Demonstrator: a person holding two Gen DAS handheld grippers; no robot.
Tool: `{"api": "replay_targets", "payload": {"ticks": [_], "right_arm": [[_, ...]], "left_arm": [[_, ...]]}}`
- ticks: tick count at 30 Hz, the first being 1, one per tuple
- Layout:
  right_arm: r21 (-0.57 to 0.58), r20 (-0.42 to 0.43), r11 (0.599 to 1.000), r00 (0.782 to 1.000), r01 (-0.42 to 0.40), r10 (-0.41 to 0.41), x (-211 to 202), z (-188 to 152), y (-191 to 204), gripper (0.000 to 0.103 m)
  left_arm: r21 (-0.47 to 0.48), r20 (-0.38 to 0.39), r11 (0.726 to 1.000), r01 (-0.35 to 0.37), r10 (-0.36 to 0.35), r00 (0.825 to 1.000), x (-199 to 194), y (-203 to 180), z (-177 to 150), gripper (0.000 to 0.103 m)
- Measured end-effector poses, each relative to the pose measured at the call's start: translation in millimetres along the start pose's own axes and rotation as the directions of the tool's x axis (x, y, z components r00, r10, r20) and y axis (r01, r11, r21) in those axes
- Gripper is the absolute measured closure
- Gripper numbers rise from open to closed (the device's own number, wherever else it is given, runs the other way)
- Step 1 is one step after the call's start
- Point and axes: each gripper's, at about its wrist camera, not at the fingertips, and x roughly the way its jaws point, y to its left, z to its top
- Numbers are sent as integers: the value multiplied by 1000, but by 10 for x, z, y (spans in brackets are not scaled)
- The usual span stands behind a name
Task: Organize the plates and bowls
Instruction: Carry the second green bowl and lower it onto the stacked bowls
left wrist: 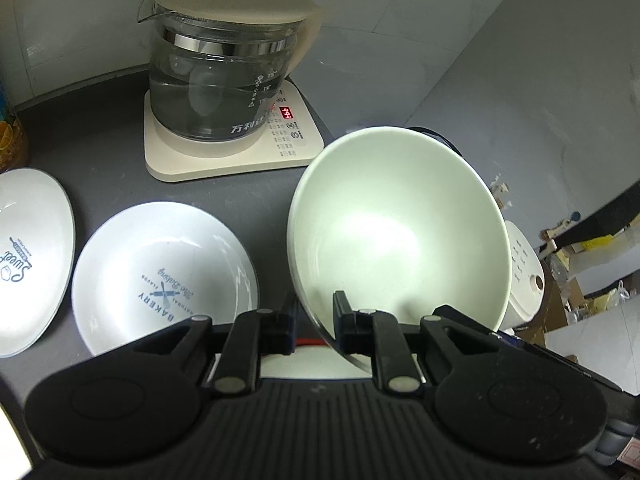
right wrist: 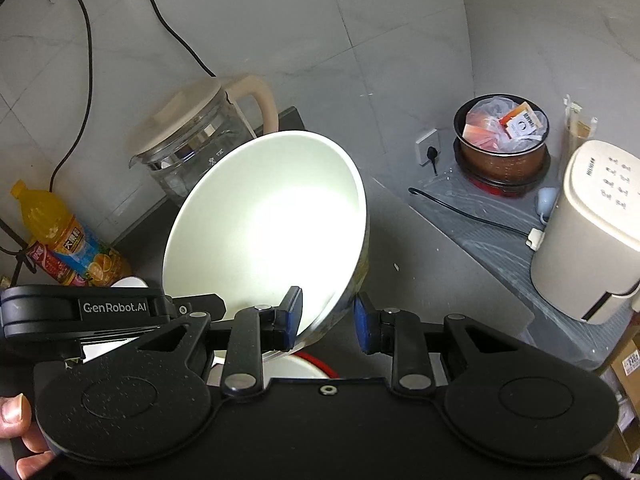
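The left gripper (left wrist: 316,322) is clamped on the near rim of a pale green bowl (left wrist: 400,228), with 1 finger inside the bowl and 1 outside. The bowl is lifted and tilted steeply, its opening toward the camera, above the right part of the dark countertop (left wrist: 104,120).

In the right wrist view the right gripper (right wrist: 328,320) has its blue pads on both sides of the same bowl's (right wrist: 264,224) lower rim. The left pad seems to touch the inner wall, while a gap shows at the right pad, so I cannot tell if it grips.

On the countertop, 2 white printed plates lie side by side: the "BAKERY" plate (left wrist: 160,276) near the front edge, and the "Sweet" plate (left wrist: 28,256) at the left edge. A glass kettle (left wrist: 224,72) on its cream base stands near the back edge.
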Motion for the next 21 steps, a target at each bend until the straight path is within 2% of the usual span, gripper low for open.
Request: {"api": "replay_targets", "payload": {"ticks": [9, 21], "right_arm": [[6, 16, 1000, 1000, 17, -17, -205, -221, 107, 75], [4, -15, 999, 999, 49, -49, -311, -565, 263, 75]], "left_arm": [[19, 0, 999, 31, -31, 1000, -222, 84, -177, 87], [17, -51, 999, 50, -49, 998, -285, 280, -458, 87]]}}
